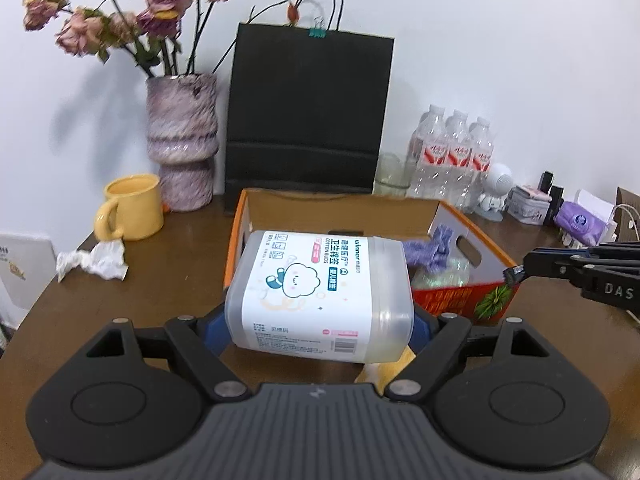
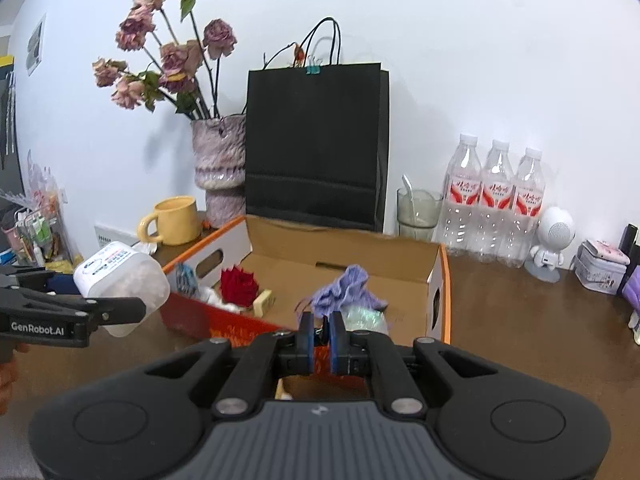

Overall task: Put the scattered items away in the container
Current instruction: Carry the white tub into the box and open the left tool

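My left gripper (image 1: 320,320) is shut on a clear plastic cotton bud box (image 1: 320,296) and holds it on its side above the near edge of the open cardboard box (image 1: 344,208). The cotton bud box also shows in the right wrist view (image 2: 120,280), left of the cardboard box (image 2: 344,260). Inside the cardboard box lie a purple cloth (image 2: 344,290), a red flower-like item (image 2: 238,286), a small tan block (image 2: 264,302) and a clear wrapper (image 2: 366,316). My right gripper (image 2: 320,338) is shut and empty at the box's near wall. A crumpled white tissue (image 1: 94,264) lies on the table to the left.
A yellow mug (image 1: 130,210), a vase of dried roses (image 1: 182,144), a black paper bag (image 1: 308,112), a glass (image 2: 418,214), three water bottles (image 2: 496,200), a white figurine (image 2: 554,242) and small tins (image 2: 602,266) stand along the back of the brown table (image 1: 160,296).
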`<state>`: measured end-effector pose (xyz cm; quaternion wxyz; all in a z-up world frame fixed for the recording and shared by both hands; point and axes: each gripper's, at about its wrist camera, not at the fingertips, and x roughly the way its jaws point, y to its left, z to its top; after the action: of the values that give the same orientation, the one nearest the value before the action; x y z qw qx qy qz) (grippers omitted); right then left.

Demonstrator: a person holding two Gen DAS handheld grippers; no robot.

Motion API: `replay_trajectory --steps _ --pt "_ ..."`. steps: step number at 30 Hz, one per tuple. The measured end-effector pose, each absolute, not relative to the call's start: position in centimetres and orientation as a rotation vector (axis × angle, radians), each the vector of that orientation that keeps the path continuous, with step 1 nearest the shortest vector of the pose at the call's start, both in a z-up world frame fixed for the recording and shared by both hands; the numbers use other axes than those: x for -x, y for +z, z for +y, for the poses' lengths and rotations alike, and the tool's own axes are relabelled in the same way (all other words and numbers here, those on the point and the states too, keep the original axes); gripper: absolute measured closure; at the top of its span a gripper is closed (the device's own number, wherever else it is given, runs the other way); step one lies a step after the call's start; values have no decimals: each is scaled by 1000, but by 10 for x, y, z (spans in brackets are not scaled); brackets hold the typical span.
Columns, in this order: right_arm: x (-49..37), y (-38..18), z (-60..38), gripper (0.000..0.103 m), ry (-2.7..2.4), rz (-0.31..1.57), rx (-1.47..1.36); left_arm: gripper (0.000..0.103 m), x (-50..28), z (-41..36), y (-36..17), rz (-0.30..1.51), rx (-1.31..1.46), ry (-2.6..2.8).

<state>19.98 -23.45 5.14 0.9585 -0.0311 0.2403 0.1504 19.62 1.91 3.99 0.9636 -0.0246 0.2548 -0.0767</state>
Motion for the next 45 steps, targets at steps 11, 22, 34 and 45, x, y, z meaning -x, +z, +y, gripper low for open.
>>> replay_trajectory --steps 11,22,34,45 --pt "-259 52 -241 97 247 478 23 19 -259 2 37 522 46 -184" --pt "-335 18 -257 97 168 527 -64 19 -325 0 10 540 88 -157" --pt "-358 -6 -253 71 154 573 -74 7 -343 -6 -7 555 67 -178" --pt "-345 11 -254 0 154 529 -81 0 -330 2 8 491 82 -123"
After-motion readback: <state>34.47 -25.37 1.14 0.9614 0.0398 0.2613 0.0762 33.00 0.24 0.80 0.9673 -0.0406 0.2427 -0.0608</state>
